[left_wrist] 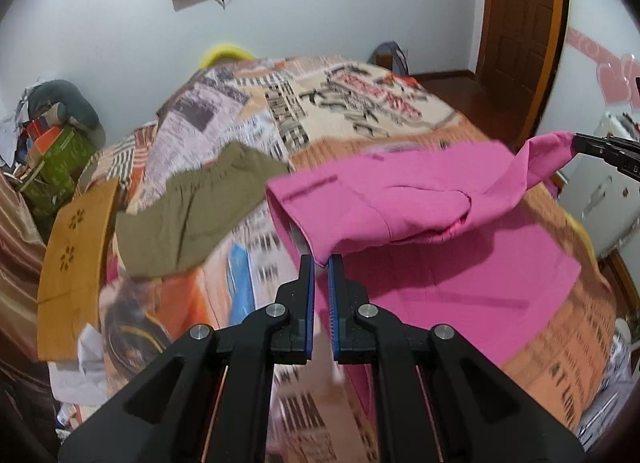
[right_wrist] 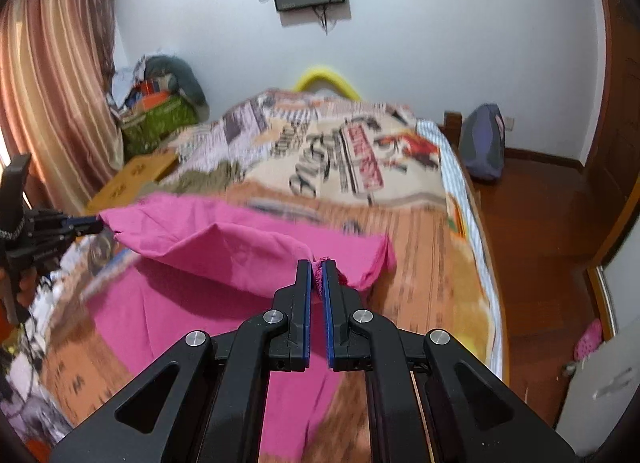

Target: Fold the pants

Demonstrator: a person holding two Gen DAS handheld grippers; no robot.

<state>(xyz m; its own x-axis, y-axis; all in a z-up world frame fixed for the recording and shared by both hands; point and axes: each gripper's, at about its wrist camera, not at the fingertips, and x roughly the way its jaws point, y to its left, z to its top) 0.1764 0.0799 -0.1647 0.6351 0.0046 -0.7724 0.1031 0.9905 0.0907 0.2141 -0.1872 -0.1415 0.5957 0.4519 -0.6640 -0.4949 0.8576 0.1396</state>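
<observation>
Bright pink pants (left_wrist: pixel 400 199) lie partly on the bed, with one end lifted and doubled over the part still flat. My left gripper (left_wrist: pixel 321 261) is shut on a corner of the lifted pink cloth. My right gripper (right_wrist: pixel 317 265) is shut on the other corner of the pink pants (right_wrist: pixel 224 247). The right gripper also shows at the right edge of the left wrist view (left_wrist: pixel 580 145), pinching cloth. The left gripper shows at the left of the right wrist view (right_wrist: pixel 94 227). The lifted edge hangs stretched between both grippers above the bedspread.
The bed has a printed orange and cream bedspread (left_wrist: pixel 360 111). An olive garment (left_wrist: pixel 192 207) lies left of the pink pants. A tan board (left_wrist: pixel 76 263) and a cluttered pile (left_wrist: pixel 52 143) sit at the bed's left. Wooden floor (right_wrist: pixel 540 243) and a door are right.
</observation>
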